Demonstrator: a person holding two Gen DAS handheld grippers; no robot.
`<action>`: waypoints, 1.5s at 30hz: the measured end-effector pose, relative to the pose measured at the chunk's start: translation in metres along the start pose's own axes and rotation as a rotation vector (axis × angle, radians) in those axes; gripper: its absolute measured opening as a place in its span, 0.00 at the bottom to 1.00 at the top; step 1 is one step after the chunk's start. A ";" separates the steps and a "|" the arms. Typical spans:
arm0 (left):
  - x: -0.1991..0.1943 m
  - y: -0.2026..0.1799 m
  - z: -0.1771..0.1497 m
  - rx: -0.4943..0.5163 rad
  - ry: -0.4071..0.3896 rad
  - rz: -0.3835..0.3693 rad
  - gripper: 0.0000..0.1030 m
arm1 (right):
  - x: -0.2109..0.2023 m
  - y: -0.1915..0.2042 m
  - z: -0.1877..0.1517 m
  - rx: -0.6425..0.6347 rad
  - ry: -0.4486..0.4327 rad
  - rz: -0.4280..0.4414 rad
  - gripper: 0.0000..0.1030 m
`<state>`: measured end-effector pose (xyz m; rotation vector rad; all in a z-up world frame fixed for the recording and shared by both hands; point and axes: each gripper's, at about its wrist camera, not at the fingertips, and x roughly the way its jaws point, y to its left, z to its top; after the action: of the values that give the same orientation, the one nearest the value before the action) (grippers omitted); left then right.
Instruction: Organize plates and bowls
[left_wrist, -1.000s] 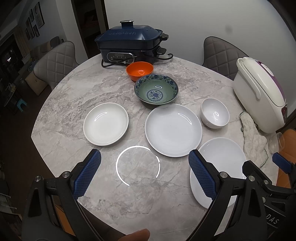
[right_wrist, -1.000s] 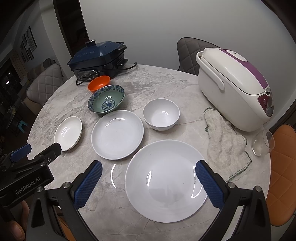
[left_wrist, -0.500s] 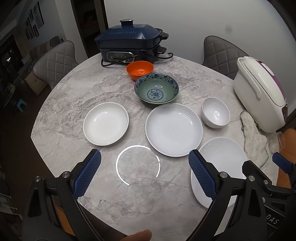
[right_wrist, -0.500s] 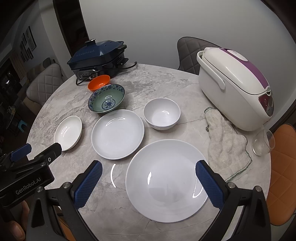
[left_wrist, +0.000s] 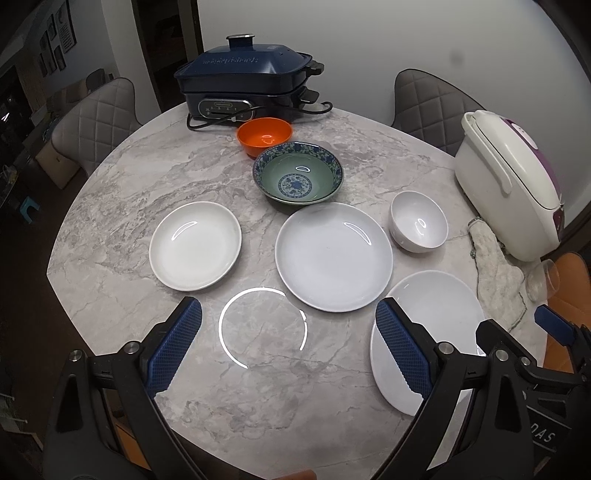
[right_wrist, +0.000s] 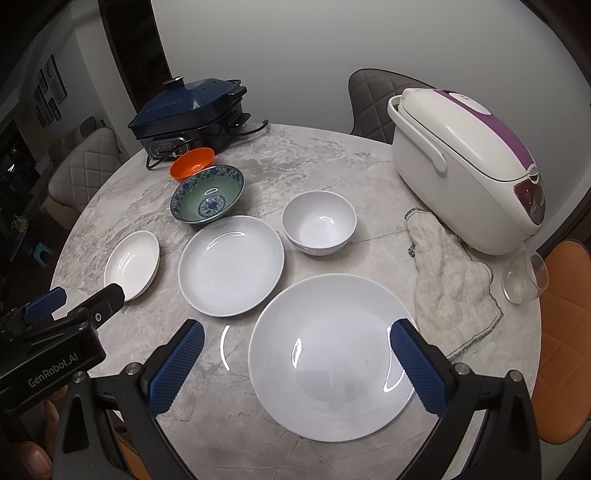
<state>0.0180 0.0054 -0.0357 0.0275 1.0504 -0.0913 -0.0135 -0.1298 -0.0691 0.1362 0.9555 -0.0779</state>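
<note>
Grippers first: my left gripper (left_wrist: 288, 350) hangs over bare marble table (left_wrist: 258, 406), jaws spread wide, nothing held. My right gripper (right_wrist: 295, 363) is equally wide open, empty, poised above the large white plate (right_wrist: 332, 354); I can't tell if the blue pads (right_wrist: 417, 369) touch the plate's rim.

Next out, the medium white plate (left_wrist: 332, 254) sits mid-table, just beside the large plate (left_wrist: 436, 314) but apart. Left of it, well apart, the small white plate (left_wrist: 195, 243). Right of the medium plate, near it, the white bowl (right_wrist: 319, 221), upright.

Behind the medium plate, almost touching its far edge, the blue-and-green patterned bowl (left_wrist: 298, 173). Orange bowl (left_wrist: 264, 136) sits just behind that; contact between the 2 unclear.

Farthest back, a dark blue electric grill (left_wrist: 243, 85) with its cord on the table. On the right side, a white-and-purple rice cooker (right_wrist: 465, 158), a crumpled white cloth (right_wrist: 447, 280) in front of it, and a glass (right_wrist: 524, 277) tipped on its side at the table edge. Grey quilted chairs (left_wrist: 99, 114) ring the table.
</note>
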 end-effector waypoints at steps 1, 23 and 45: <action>0.002 0.000 -0.001 0.010 0.005 -0.014 0.93 | 0.000 -0.001 -0.001 0.006 0.002 0.003 1.00; 0.101 -0.023 -0.067 0.290 0.266 -0.455 0.71 | -0.012 -0.092 -0.088 0.304 -0.011 0.215 1.00; 0.213 -0.082 -0.063 0.224 0.464 -0.481 0.42 | 0.111 -0.212 -0.104 0.564 0.128 0.605 0.72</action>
<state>0.0608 -0.0852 -0.2499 -0.0019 1.4902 -0.6641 -0.0608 -0.3241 -0.2363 0.9518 0.9641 0.2257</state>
